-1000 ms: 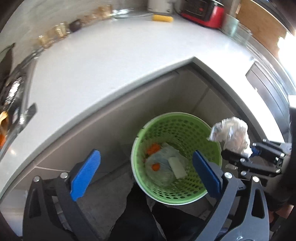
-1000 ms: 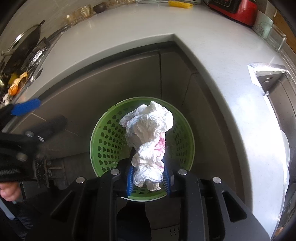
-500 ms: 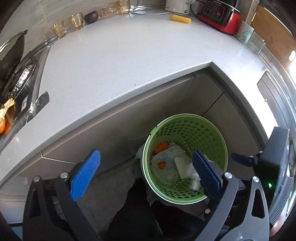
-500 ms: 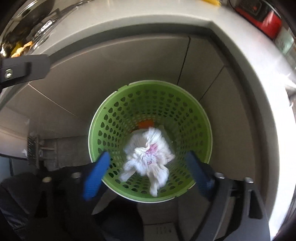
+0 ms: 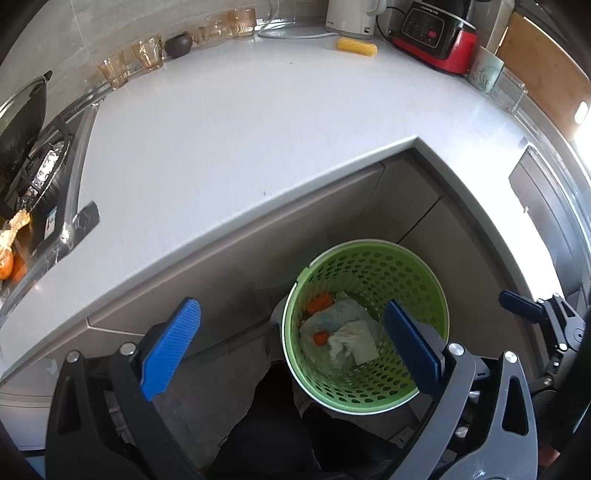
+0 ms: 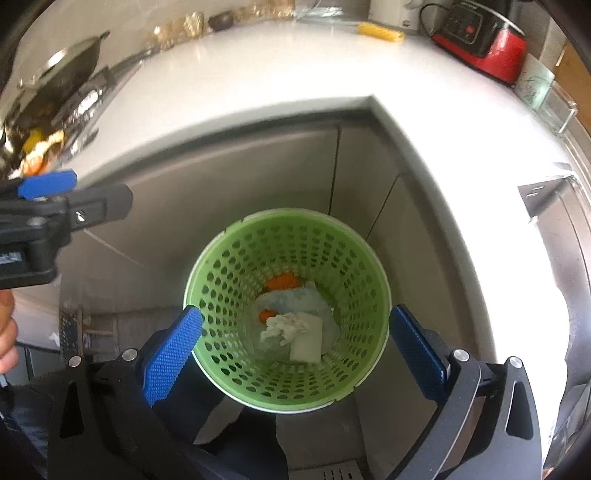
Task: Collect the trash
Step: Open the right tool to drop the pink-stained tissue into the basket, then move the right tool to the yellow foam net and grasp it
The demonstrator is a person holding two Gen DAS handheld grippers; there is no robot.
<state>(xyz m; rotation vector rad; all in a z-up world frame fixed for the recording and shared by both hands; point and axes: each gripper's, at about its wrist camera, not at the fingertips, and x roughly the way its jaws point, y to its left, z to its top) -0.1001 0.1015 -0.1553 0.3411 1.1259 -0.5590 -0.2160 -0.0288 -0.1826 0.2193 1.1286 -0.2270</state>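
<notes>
A green perforated basket (image 6: 240,266) stands on the floor in the corner below the counter. A crumpled white tissue (image 6: 284,325) lies in it on other paper and orange peel; the left wrist view shows the tissue (image 5: 341,339) in the basket (image 5: 406,273) too. My right gripper (image 6: 295,314) hangs above the basket, its jaws opening wide with nothing between them. My left gripper (image 5: 290,304) is open and empty, up beside the basket. Each view catches the other gripper at its edge.
A white L-shaped countertop (image 5: 229,122) wraps around the corner. At its back are a yellow corn cob (image 5: 356,46), a red cooker (image 5: 436,35), a kettle and several glasses. A stove with a wok and orange peels (image 5: 11,251) sits left. A steel sink (image 6: 561,229) lies right.
The right gripper opened and the white tissue it held fell into the green basket. The right gripper then rose a little. The left gripper stayed open.
</notes>
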